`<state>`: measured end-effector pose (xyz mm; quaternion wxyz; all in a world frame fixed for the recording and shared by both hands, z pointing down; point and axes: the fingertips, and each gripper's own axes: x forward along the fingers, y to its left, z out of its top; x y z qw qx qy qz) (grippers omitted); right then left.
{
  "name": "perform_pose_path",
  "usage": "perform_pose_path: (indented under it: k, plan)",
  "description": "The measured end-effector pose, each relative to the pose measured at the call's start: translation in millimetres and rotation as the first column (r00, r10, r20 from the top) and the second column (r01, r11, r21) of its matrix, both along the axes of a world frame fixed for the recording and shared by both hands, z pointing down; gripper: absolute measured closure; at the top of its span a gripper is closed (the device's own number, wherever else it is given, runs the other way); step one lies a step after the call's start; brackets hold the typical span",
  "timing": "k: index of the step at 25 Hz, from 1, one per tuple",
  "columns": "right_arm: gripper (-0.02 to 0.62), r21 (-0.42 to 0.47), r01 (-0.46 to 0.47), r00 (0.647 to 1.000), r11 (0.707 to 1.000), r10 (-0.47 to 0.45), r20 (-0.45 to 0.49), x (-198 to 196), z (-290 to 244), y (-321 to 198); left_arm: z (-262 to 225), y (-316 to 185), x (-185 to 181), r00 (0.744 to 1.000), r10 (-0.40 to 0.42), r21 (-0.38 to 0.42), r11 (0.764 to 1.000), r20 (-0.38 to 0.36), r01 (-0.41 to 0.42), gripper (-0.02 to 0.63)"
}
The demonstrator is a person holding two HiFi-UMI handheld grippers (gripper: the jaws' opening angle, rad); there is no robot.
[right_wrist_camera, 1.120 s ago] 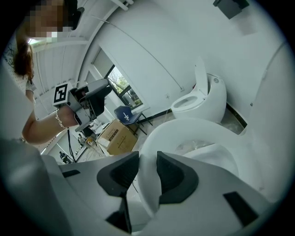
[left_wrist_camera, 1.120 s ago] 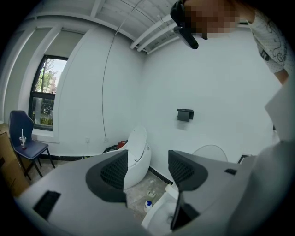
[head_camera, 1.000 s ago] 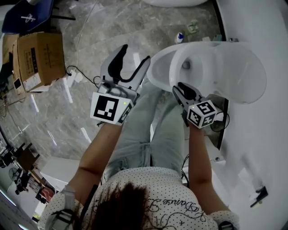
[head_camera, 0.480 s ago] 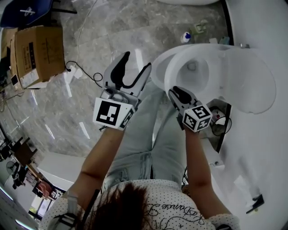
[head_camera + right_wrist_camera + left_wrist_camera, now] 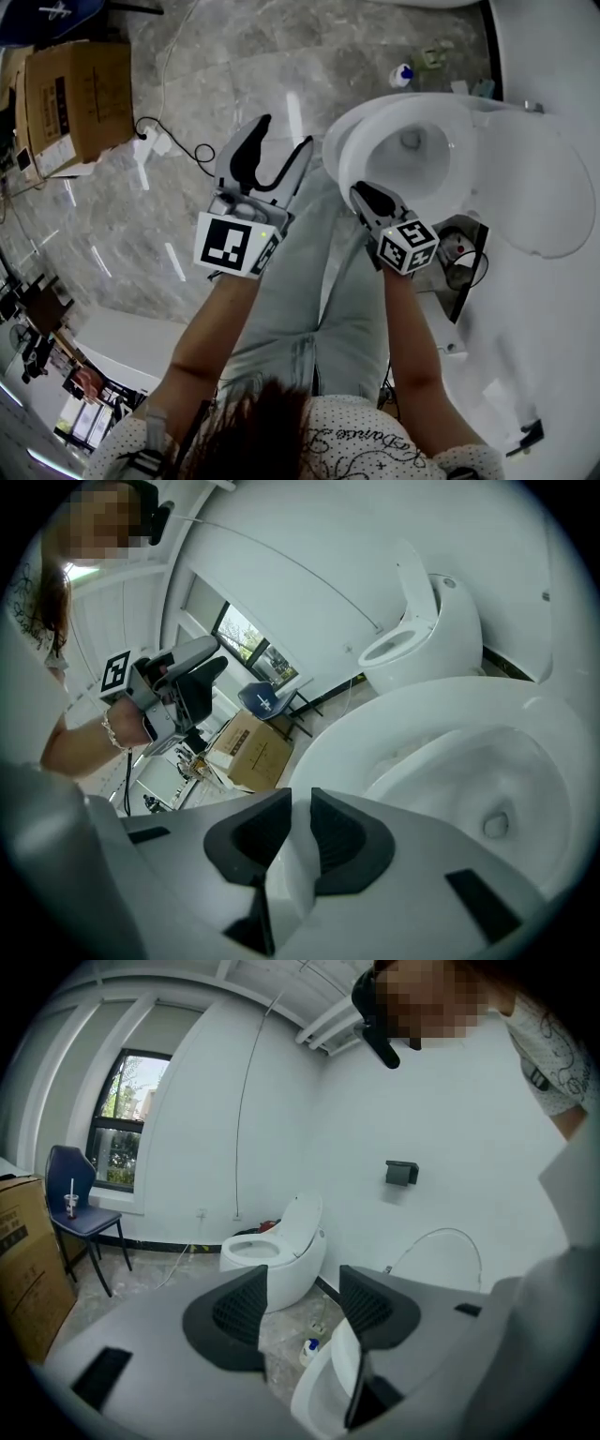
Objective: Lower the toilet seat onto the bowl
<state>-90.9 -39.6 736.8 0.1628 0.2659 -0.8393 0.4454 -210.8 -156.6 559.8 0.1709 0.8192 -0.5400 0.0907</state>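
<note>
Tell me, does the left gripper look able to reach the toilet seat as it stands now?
Probably yes: the left gripper hangs open beside the toilet seat, with nothing between them.

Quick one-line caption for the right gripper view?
Right hand-held gripper, jaws closing on the toilet seat rim between them, with the open bowl beyond.
</note>
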Motion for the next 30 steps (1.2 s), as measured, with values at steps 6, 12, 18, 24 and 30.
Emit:
perform_pose_path:
  k: [6,12,18,24,30]
  plan:
    - [0.569,-0.015,0.028,0.999,0.999,-0.029,-0.015,-9,35,1,27,4,-5,1.000,-0.009,-0.019,1.000,0.004,0.009,0.377]
    - [0.577,-0.008,0.043,0.998,0.999,-0.043,-0.048,-18,62,3,58,10,-8,1.000,-0.012,-0.037,0.999,0.008,0.012,0.383]
    - [0.577,0.012,0.066,0.993,0.998,-0.065,-0.094,-27,88,6,87,15,-12,1.000,-0.013,-0.053,0.999,0.019,0.014,0.387]
    - [0.572,0.003,0.100,0.987,0.995,-0.099,-0.123,-33,114,8,103,23,-20,0.999,-0.027,-0.073,0.997,0.038,0.029,0.390]
    - [0.568,-0.045,0.116,0.983,0.992,-0.122,-0.137,-43,138,9,114,26,-28,0.999,-0.031,-0.087,0.996,0.040,0.034,0.390]
